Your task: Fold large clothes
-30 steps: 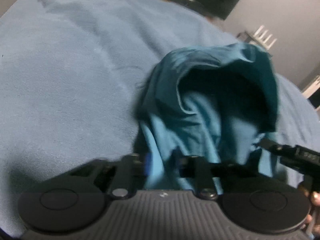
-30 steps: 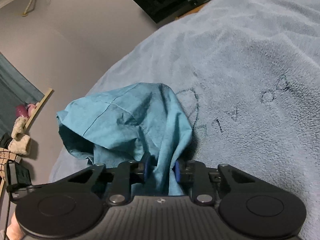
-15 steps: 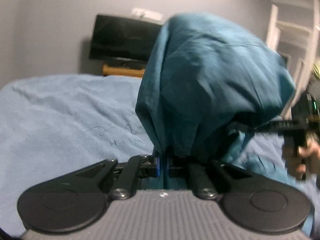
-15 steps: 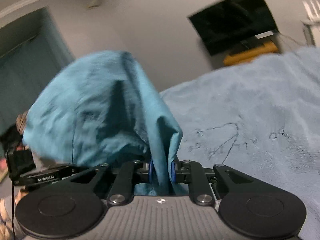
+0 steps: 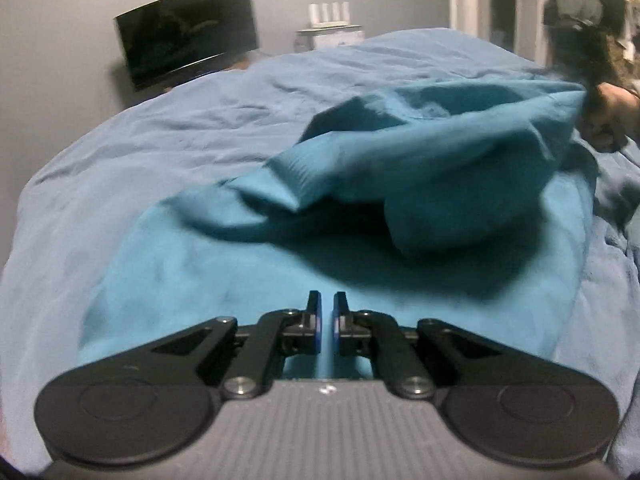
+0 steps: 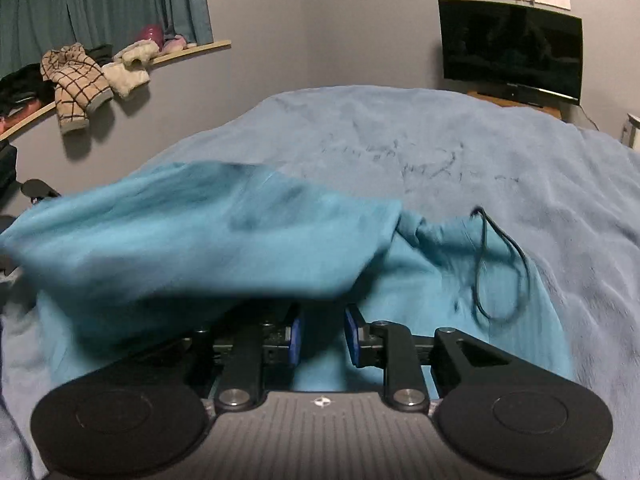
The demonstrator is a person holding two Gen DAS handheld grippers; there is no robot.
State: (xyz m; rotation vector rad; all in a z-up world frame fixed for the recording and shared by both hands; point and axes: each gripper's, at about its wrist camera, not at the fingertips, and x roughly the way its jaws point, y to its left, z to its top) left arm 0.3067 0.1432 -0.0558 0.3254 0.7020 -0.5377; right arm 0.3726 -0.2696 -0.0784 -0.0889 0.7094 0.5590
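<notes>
Early stage of folding. The teal garment point(image 5: 400, 184) lies rumpled on the bed point(image 5: 120, 152), one part lofted and blurred, no tidy fold visible. Left gripper point(image 5: 327, 322): jaws nearly closed, grasping nothing. Right gripper point(image 6: 322, 338): jaws parted, released, cloth draped over it. Flattening and all folds remain, apparently.

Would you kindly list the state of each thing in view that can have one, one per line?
Teal garment: partly spread on the bed, its upper part bunched and blurred in motion.
Left gripper: nearly closed, narrow gap, fabric below it; grip unclear.
Right gripper: open, tips hidden under draped fabric.
Drawstring: loose, looped on the garment.
Blanket: spread, lightly creased.
TV: off.
Curtain: drawn.
</notes>
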